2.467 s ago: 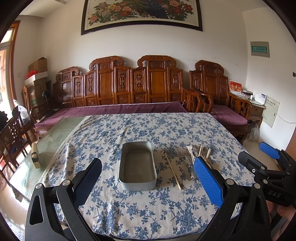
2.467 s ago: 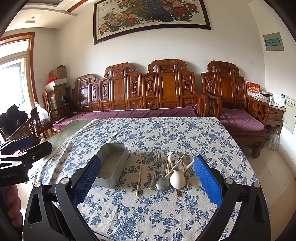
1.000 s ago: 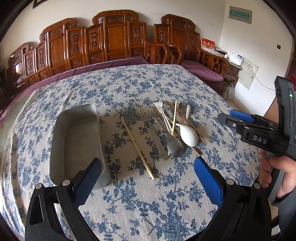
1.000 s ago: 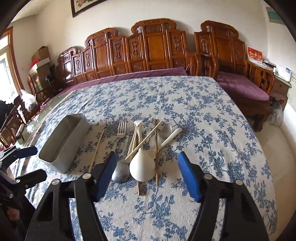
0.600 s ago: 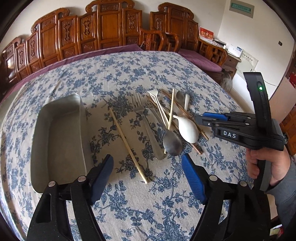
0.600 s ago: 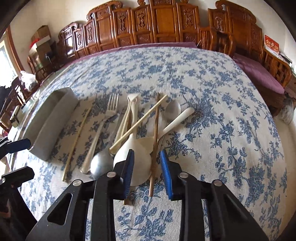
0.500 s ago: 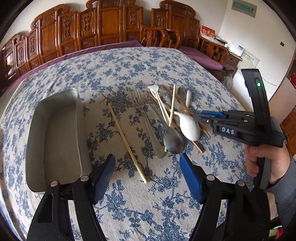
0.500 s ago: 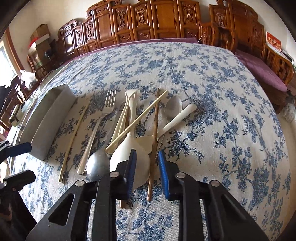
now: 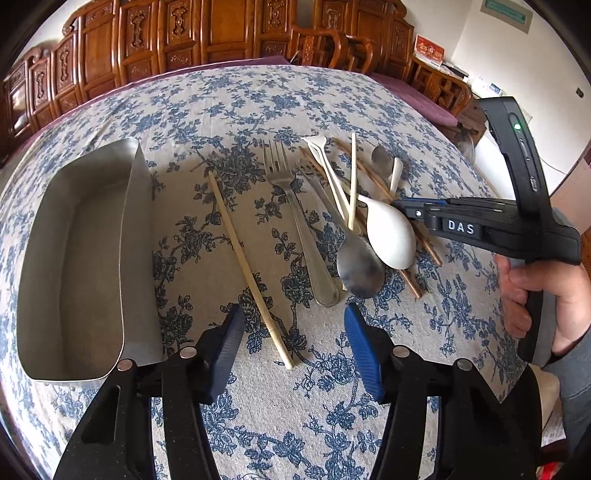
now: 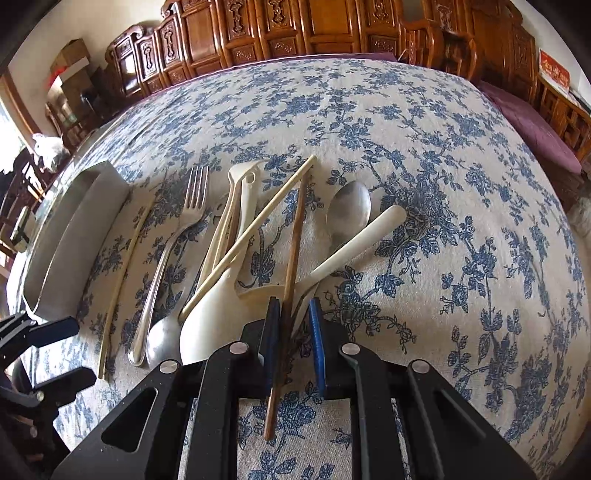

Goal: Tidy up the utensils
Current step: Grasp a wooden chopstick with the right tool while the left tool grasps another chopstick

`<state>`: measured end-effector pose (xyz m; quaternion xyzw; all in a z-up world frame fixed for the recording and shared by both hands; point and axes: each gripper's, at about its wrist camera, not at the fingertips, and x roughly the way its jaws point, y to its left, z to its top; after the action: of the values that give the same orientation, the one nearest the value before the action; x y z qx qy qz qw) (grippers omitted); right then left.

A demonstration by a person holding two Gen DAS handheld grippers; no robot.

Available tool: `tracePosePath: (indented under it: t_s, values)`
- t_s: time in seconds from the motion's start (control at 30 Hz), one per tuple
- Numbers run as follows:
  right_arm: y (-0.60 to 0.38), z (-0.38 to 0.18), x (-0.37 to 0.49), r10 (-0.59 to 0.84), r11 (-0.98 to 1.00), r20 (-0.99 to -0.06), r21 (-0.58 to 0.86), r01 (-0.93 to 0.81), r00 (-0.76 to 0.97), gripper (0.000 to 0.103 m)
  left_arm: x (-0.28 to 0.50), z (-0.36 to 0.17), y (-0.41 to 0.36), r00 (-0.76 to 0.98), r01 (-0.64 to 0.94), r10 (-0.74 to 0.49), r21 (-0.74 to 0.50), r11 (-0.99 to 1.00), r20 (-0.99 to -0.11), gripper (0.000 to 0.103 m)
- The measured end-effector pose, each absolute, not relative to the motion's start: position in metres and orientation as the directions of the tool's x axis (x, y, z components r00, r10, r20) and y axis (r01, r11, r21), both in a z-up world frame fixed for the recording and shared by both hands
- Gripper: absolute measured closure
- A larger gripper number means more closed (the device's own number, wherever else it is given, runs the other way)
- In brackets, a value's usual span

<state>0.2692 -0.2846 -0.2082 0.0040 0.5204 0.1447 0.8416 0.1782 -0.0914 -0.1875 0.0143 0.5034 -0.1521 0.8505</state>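
Several utensils lie loose on the floral cloth: a metal fork [image 9: 291, 206], a metal spoon [image 9: 360, 266], a white spoon [image 9: 391, 236] and crossed chopsticks. To their left stands a bare metal tray [image 9: 136, 221]. My left gripper [image 9: 295, 347] is closing, its blue pads on either side of the near end of a pale chopstick [image 9: 240, 251] without touching it. My right gripper [image 10: 294, 332] is closing too. A brown chopstick [image 10: 295, 236] runs between its pads, against the left one, with a gap to the right one. The right gripper [image 9: 406, 206] also shows beside the white spoon.
A second metal spoon [image 10: 349, 210] and a white spoon handle [image 10: 358, 240] lie to the right of the brown chopstick. Carved wooden benches [image 10: 332, 26] line the far side. The tablecloth's near edge [image 9: 480, 391] drops off by a hand [image 9: 546, 291].
Both grippers have sunk toward the table and their jaws have narrowed. The right one now straddles the brown chopstick, the left one the pale chopstick's end.
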Motion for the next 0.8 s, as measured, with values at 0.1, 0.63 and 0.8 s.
tracePosePath:
  t_s: [0.1, 0.63, 0.8]
  values:
    - [-0.283, -0.207, 0.264, 0.246, 0.956, -0.88, 0.149, -0.254, 0.407, 0.097, 0.181, -0.19, -0.091, 0.448, 0.264, -0.234, -0.123, 0.957, -0.863, 0.054]
    - [-0.302, -0.167, 0.208, 0.203, 0.959, -0.861, 0.078, -0.273, 0.467, 0.097, 0.19, -0.209, -0.09, 0.438, 0.224, -0.161, -0.066, 0.972, -0.885, 0.072]
    - [-0.302, -0.161, 0.201, 0.194, 0.962, -0.849, 0.066, -0.266, 0.492, 0.097, 0.193, -0.209, -0.09, 0.445, 0.206, -0.121, -0.031, 0.978, -0.887, 0.087]
